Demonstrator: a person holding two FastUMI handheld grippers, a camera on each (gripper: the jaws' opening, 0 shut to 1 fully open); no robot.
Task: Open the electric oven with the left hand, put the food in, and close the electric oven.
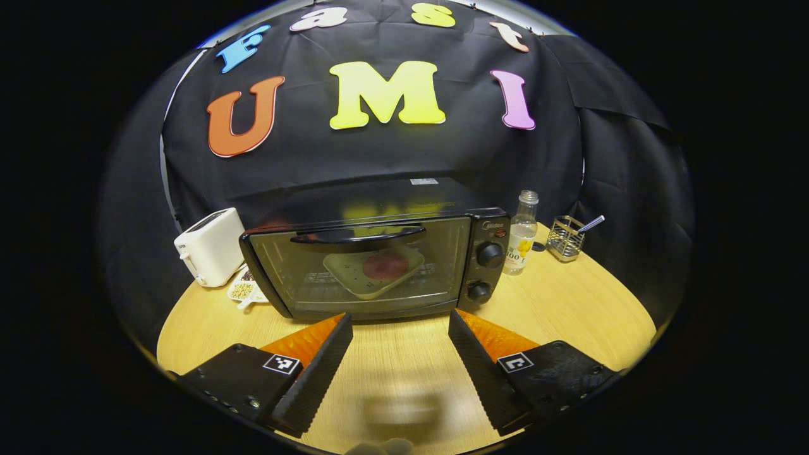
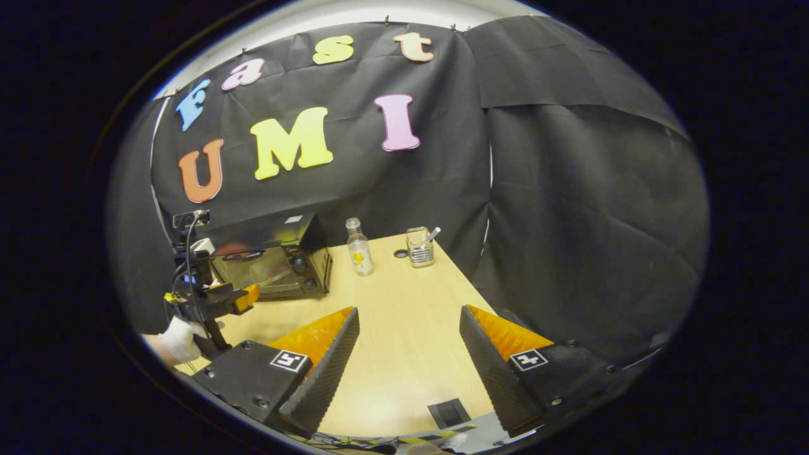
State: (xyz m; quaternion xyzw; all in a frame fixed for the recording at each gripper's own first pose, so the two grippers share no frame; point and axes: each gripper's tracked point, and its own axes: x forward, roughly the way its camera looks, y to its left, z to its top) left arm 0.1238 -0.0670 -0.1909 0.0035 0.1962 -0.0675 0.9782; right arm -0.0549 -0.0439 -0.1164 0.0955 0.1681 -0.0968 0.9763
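Observation:
The black electric oven point(image 1: 373, 262) stands on the wooden table with its glass door closed and its handle point(image 1: 357, 236) along the top. Through the glass I see a pale square plate point(image 1: 374, 272) carrying a round reddish piece of food point(image 1: 385, 266). My left gripper point(image 1: 400, 328) is open a short way in front of the door, nothing between its fingers. My right gripper point(image 2: 409, 322) is open over the table's right part, holding nothing. In the right gripper view the oven point(image 2: 272, 262) sits at the left, with the left gripper point(image 2: 218, 300) held by a gloved hand point(image 2: 179, 338) before it.
A white toaster point(image 1: 212, 246) and a small dish of beans point(image 1: 243, 291) sit left of the oven. A clear bottle point(image 1: 522, 234) and a wire holder point(image 1: 564, 239) with a utensil stand to its right. The table's right edge point(image 2: 471, 287) meets the black cloth wall.

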